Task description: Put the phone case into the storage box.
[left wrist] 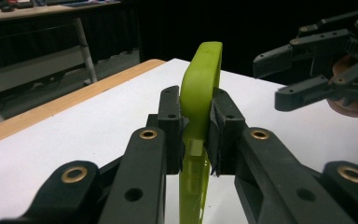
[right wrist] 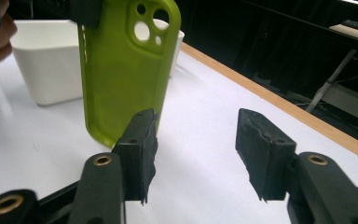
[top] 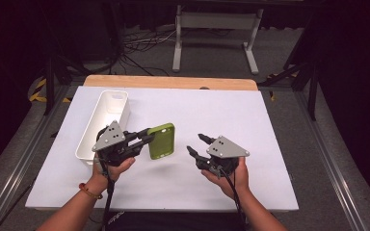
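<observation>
Left hand-held gripper (top: pixel 147 136) pinching thin green phone case (top: pixel 162 141) by one edge above bench (top: pixel 250 120), right hand-held gripper (top: pixel 195 144) gaping empty nearby: likely to twist loose.

Black tongs (top: pixel 144 136) with brass rivets, grey three-cornered plates, trailing black cables.

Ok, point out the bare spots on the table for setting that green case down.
Bare: the white table right of the green phone case out to the right edge, and beyond the right gripper. Crowded: the left side, where the white bin sits beside the left gripper.
</observation>
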Available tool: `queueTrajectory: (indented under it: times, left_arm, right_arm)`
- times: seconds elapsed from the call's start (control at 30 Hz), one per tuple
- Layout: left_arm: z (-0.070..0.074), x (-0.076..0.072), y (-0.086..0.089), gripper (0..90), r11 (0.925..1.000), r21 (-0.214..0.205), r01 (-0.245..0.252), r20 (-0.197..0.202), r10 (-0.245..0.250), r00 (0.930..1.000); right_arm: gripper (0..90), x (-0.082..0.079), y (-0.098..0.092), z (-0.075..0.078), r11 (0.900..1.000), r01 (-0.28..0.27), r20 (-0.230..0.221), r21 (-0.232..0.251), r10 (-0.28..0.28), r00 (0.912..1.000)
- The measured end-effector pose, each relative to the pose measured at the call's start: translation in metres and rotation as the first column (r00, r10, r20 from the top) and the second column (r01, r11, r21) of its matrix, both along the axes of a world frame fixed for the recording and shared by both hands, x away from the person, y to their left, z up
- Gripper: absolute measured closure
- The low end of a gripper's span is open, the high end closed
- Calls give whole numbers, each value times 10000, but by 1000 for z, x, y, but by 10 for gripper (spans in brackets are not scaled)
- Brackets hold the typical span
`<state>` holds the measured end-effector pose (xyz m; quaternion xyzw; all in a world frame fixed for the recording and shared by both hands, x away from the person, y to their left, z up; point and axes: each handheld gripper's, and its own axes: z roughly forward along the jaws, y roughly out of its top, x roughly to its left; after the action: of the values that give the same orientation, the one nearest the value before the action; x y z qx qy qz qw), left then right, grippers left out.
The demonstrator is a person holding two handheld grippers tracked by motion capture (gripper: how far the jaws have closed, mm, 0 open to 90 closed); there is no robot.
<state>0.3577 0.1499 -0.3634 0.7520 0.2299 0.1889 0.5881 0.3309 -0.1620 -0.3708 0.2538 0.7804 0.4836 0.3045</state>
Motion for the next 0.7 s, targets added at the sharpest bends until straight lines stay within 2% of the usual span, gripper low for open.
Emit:
queueTrajectory:
  times: [0.07,0.23,0.6,0.7]
  left_arm:
    - [1,0,1,776,10000,61,41,-66,-40,10000]
    - [2,0,3,776,10000,63,17,62,-17,10000]
    - [5,-1,12,776,10000,10,-77,307,76,9995]
    - [7,-2,15,776,9999,45,-115,385,113,9992]
  right_arm:
    - [455,-1,-3,-2,10000,-14,-12,-10,14,10000]
    - [412,-6,-14,-16,9999,-75,-107,-94,74,9999]
    - [306,-18,-23,-35,9996,-177,-41,-225,176,9998]
    - [285,-22,-25,-40,9998,-153,-107,-111,152,9998]
